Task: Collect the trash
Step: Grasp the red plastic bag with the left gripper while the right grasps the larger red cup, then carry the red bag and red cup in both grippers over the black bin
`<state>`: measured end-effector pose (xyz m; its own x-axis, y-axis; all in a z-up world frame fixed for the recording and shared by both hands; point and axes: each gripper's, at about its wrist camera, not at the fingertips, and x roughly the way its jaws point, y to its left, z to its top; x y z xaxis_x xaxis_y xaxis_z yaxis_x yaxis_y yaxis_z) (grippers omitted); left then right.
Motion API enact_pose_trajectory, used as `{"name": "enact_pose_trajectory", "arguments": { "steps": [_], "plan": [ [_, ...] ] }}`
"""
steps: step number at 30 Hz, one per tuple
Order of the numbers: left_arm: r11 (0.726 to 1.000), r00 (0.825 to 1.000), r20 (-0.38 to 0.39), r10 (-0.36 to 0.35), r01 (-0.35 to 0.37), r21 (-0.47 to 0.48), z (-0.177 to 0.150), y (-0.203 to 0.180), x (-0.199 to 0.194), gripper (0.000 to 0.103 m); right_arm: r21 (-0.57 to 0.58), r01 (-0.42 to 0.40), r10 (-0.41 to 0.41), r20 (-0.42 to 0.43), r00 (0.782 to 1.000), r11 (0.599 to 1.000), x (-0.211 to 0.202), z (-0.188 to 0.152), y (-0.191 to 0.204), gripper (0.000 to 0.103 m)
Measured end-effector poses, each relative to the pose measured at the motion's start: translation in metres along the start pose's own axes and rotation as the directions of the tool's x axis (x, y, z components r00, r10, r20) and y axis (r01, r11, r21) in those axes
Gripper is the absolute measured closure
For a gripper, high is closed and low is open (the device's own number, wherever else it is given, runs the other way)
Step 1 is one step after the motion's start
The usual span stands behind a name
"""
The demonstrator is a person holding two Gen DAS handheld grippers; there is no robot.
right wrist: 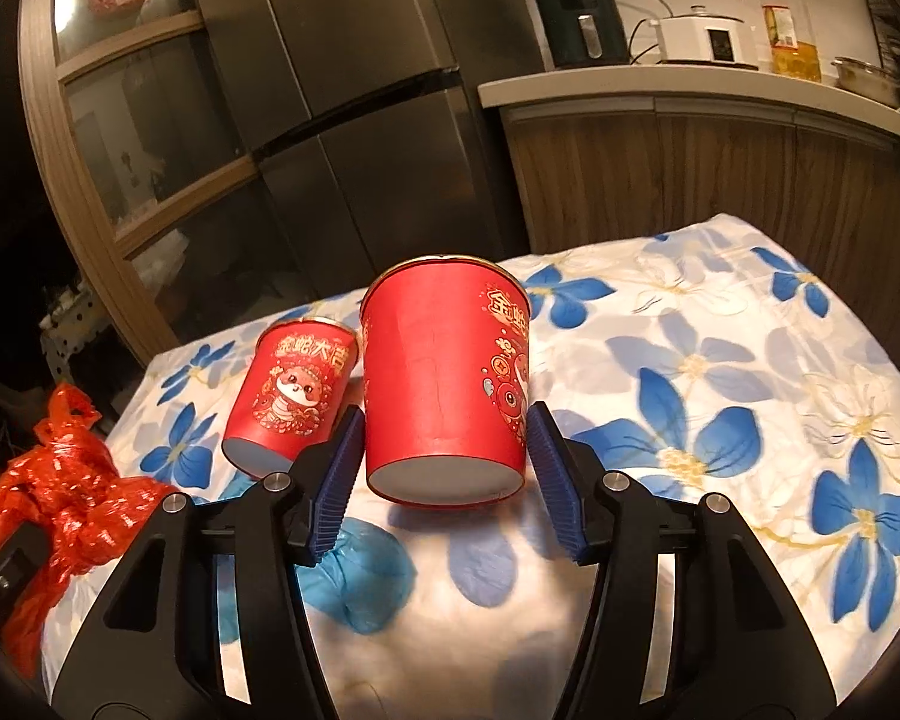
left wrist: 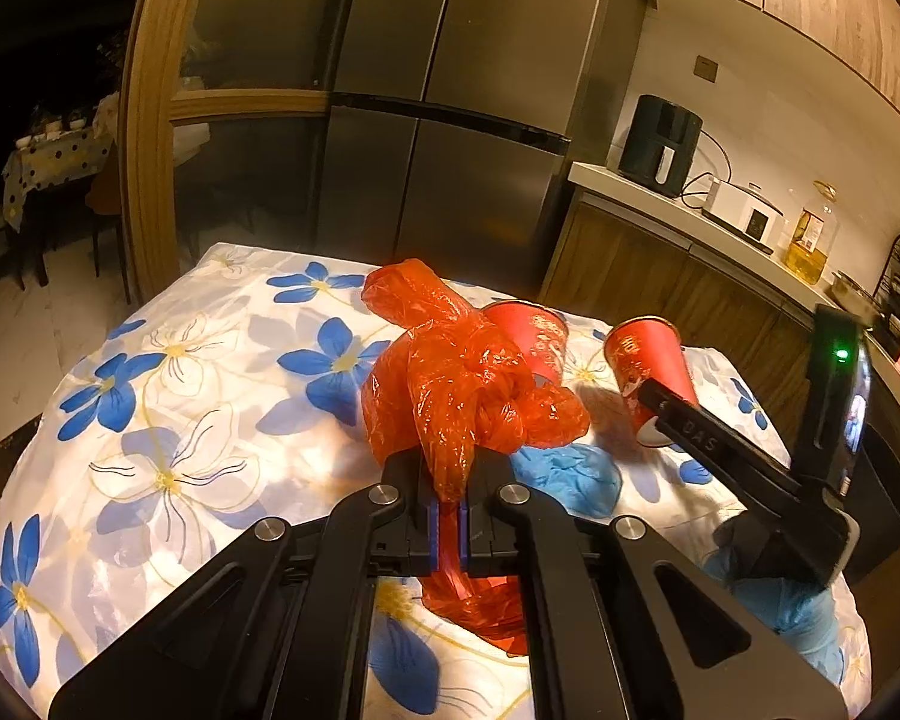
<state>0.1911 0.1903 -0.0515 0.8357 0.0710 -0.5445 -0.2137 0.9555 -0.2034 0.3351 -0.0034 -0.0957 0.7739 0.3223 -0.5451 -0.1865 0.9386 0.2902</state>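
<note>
- We are seeing the left claw [left wrist: 448,531] pressed together on a strip of the red plastic bag [left wrist: 462,396]; the bag's bulk is bunching up just ahead of the blue pads, and a tail is hanging below them onto the floral cloth [left wrist: 168,420].
- The right claw [right wrist: 447,480] is sitting part-way apart with the nearer red paper cup [right wrist: 444,384] between its blue ribbed pads [right wrist: 555,480]. The cup's base is facing the camera. The left pad is right at the cup wall and the right one looks to be at it too, but we cannot tell if they are actually squeezing it.
- A second red paper cup [right wrist: 291,390] is sitting just left of the first one and further back, tilted, with a cartoon print on it.
- In the left wrist view the right claw is reaching in from the right with its fingers at the right-hand cup, and the other cup is sitting partly behind the bag.
- A crumpled blue glove [right wrist: 360,576] is lying on the cloth under and just ahead of the right claw, between the bag and the cups.
- The worktop [right wrist: 750,360] is covered by the white cloth with blue flowers.
- Behind: steel fridge [left wrist: 450,120], kitchen counter [right wrist: 660,84] with a dark air fryer [right wrist: 582,18], a white cooker [right wrist: 705,36] and an oil bottle [right wrist: 792,30].
</note>
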Motion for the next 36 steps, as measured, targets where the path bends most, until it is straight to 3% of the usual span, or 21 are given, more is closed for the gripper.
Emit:
{"name": "enact_pose_trajectory", "arguments": {
  "steps": [11, 21, 36],
  "plan": [
    [0.997, 0.998, 0.012, -0.057, 0.057, 0.052, -0.003, -0.047, -0.007, 0.099, 0.04, 0.008, -0.01, 0.068, 0.998, 0.999, -0.06, -0.001, -0.04, 0.048],
    [0.983, 0.99, -0.002, -0.14, 0.139, 0.117, -0.014, -0.117, -0.009, 0.099, 0.072, 0.05, -0.059, 0.129, 0.99, 0.996, -0.114, 0.0, -0.094, 0.048],
    [0.921, 0.956, -0.043, -0.289, 0.29, 0.258, -0.035, -0.256, -0.008, 0.099, 0.172, 0.191, -0.226, 0.219, 0.949, 0.966, -0.197, 0.003, -0.204, 0.048]
  ]
}}
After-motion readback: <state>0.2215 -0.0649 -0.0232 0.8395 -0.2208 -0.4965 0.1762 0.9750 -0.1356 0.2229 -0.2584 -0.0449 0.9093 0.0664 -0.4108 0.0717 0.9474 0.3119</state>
